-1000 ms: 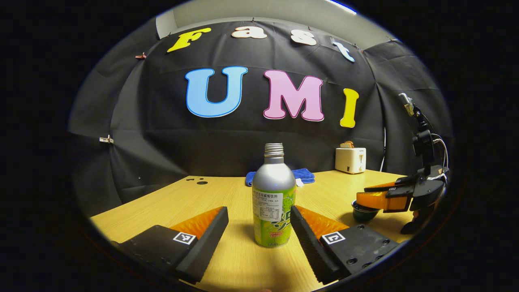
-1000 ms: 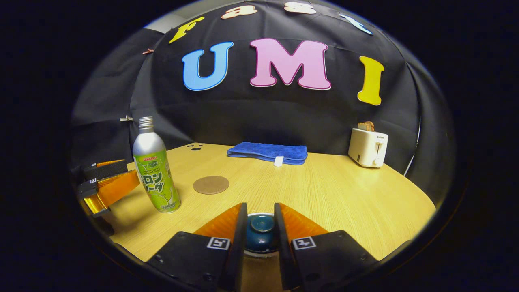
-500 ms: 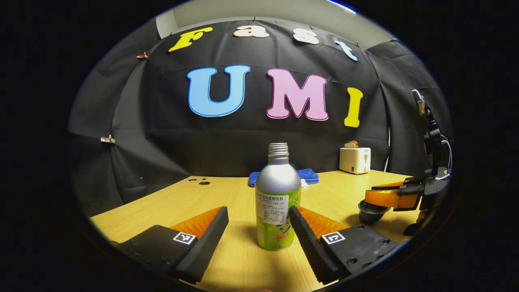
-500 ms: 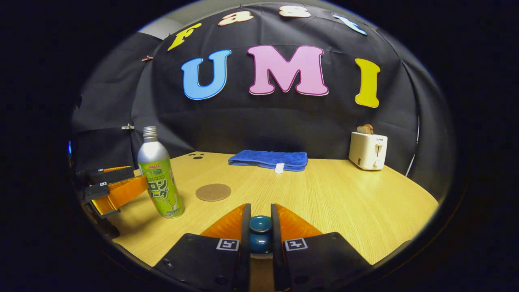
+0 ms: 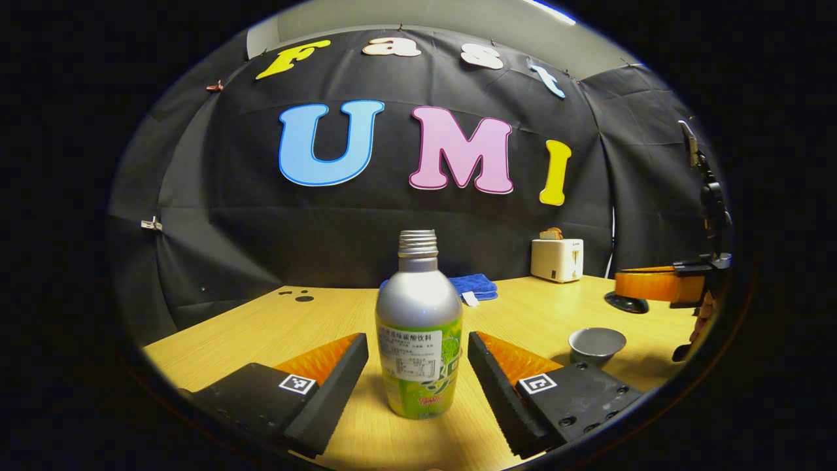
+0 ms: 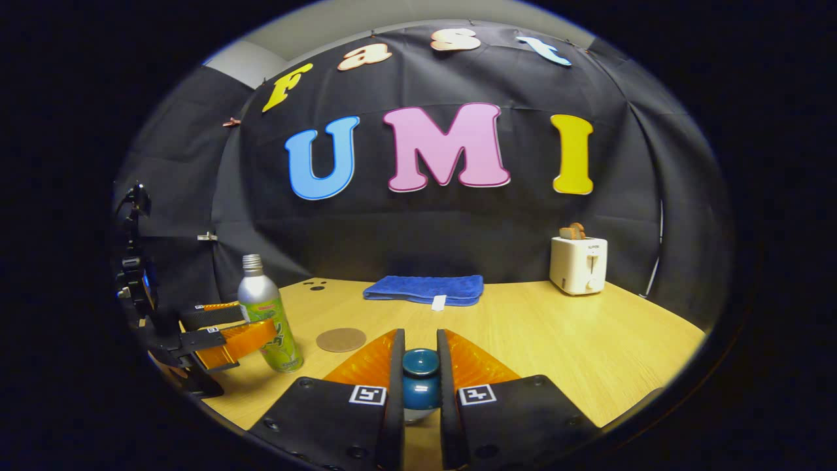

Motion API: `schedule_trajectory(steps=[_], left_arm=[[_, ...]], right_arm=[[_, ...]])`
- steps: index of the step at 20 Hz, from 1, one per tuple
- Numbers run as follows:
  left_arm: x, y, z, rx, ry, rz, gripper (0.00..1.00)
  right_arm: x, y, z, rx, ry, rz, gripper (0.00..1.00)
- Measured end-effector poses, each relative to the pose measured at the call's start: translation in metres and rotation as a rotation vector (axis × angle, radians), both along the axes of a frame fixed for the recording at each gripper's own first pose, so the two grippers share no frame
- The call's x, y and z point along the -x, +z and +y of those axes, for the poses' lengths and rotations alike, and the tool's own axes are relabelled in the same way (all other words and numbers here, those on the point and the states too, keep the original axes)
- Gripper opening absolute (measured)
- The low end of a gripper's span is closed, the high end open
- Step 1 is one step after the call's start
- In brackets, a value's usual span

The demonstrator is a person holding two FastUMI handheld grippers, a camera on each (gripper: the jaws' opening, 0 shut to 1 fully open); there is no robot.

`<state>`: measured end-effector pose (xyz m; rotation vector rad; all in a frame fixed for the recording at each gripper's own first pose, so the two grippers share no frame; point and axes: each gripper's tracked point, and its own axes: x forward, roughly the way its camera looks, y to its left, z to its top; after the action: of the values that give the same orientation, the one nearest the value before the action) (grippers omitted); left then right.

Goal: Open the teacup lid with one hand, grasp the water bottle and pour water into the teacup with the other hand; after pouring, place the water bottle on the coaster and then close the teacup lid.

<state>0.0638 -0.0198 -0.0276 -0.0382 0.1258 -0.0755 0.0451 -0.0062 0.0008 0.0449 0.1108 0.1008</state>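
Observation:
A silver bottle with a green label stands uncapped on the wooden table, between the spread fingers of my left gripper, which is open. The right gripper view shows that same bottle with the left gripper around it. My right gripper is shut on the knob of the dark blue teacup lid and holds it in the air. In the left gripper view the lid hangs under the right gripper, above the open teacup. A round brown coaster lies beside the bottle.
A folded blue towel lies at the back of the table against the black cloth. A white toaster with bread in it stands at the back right. Small black dots mark the table's back left.
My right gripper closed on the lid's knob and lifted the lid off the teacup, which now stands open. My left gripper moved closer around the bottle and stays open.

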Motion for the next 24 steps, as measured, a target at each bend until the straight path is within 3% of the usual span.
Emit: schedule_trajectory(steps=[5,9,14,18,24], left_arm=[[-0.031,-0.003,-0.003,0.000,-0.001,0.000,0.97],[-0.043,-0.005,0.000,-0.002,0.022,0.002,0.85],[-0.040,-0.005,-0.008,-0.033,-0.005,0.004,0.81],[-0.040,0.012,-0.028,-0.206,-0.061,-0.027,0.80],[-0.045,0.022,-0.076,-0.724,-0.266,-0.069,0.80]], right_arm=[[0.009,-0.008,-0.036,0.050,-0.048,-0.013,0.25],[0.004,-0.014,-0.041,0.033,-0.050,-0.015,0.25],[-0.002,-0.023,-0.047,0.025,-0.051,-0.011,0.25],[-0.004,-0.021,-0.057,0.039,-0.068,-0.027,0.25],[-0.006,-0.021,-0.076,0.051,-0.104,-0.033,0.25]])
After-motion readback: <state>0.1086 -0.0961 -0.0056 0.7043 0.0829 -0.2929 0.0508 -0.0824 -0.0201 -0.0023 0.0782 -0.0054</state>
